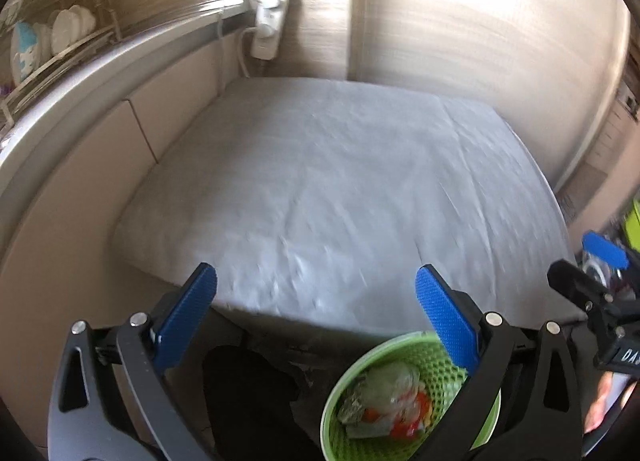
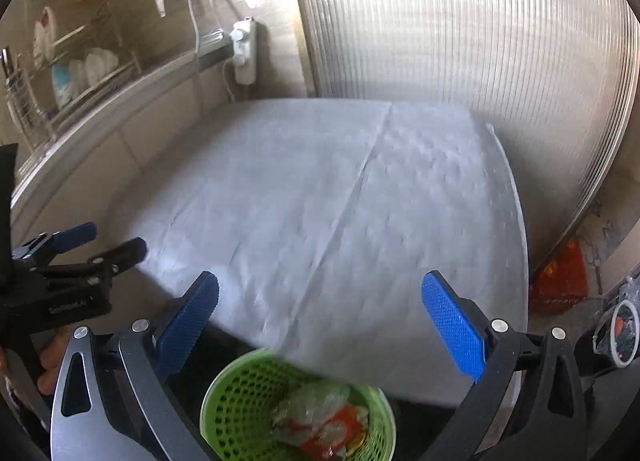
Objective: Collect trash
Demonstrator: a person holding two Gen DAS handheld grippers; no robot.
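A green mesh wastebasket (image 1: pixel 338 417) stands on the floor below the table's near edge, with crumpled clear, red and green wrappers (image 1: pixel 384 405) inside. My left gripper (image 1: pixel 316 293) hovers open above the table edge, nothing between its blue pads; the basket sits under its right finger. In the right wrist view the same basket (image 2: pixel 236 401) with the wrappers (image 2: pixel 320 421) lies low between the fingers of my right gripper (image 2: pixel 320 301), which stands wide open and holds nothing. Each gripper shows at the edge of the other's view: right gripper (image 1: pixel 592 261), left gripper (image 2: pixel 108 241).
A table under a wrinkled white cloth (image 1: pixel 340 189) fills the middle. A dish rack with plates (image 1: pixel 52 41) stands on the counter at left. A white power strip (image 1: pixel 268 21) hangs on the wall. A ribbed translucent panel (image 2: pixel 460 33) stands behind. An orange object (image 2: pixel 560 277) lies on the floor at right.
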